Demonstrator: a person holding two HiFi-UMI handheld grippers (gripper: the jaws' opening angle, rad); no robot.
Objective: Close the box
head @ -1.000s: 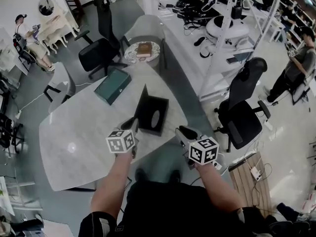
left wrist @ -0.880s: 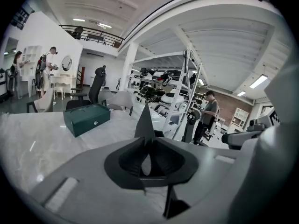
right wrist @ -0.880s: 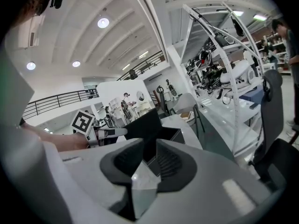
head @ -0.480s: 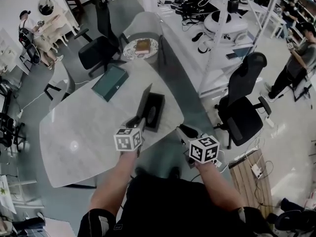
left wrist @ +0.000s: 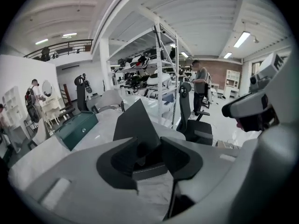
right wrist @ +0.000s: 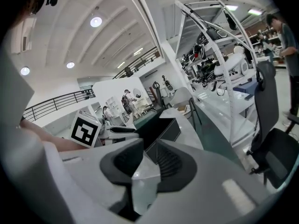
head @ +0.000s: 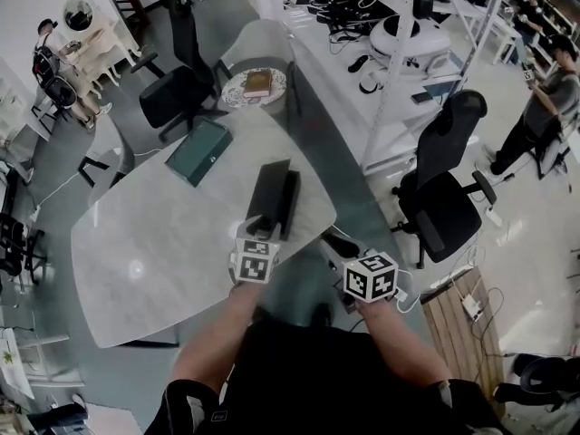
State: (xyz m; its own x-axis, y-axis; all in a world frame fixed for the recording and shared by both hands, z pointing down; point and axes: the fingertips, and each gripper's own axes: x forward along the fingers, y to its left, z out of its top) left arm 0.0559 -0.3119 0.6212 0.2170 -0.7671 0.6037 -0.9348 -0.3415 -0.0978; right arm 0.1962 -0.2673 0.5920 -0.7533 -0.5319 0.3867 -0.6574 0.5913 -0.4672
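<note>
My left gripper (left wrist: 148, 157) is opening its jaws, near edge of the black box lid (left wrist: 136, 122) sitting between them. 1 green case (left wrist: 76, 129) sits further left on the table (left wrist: 105, 126).

I see a pale marble-look table (head: 154, 252) on grey-green floor (head: 337, 157), black office chairs (head: 449, 208) beside it, white shelving racks (left wrist: 160, 71) beyond, and strip lights (left wrist: 241, 39) overhead.
</note>
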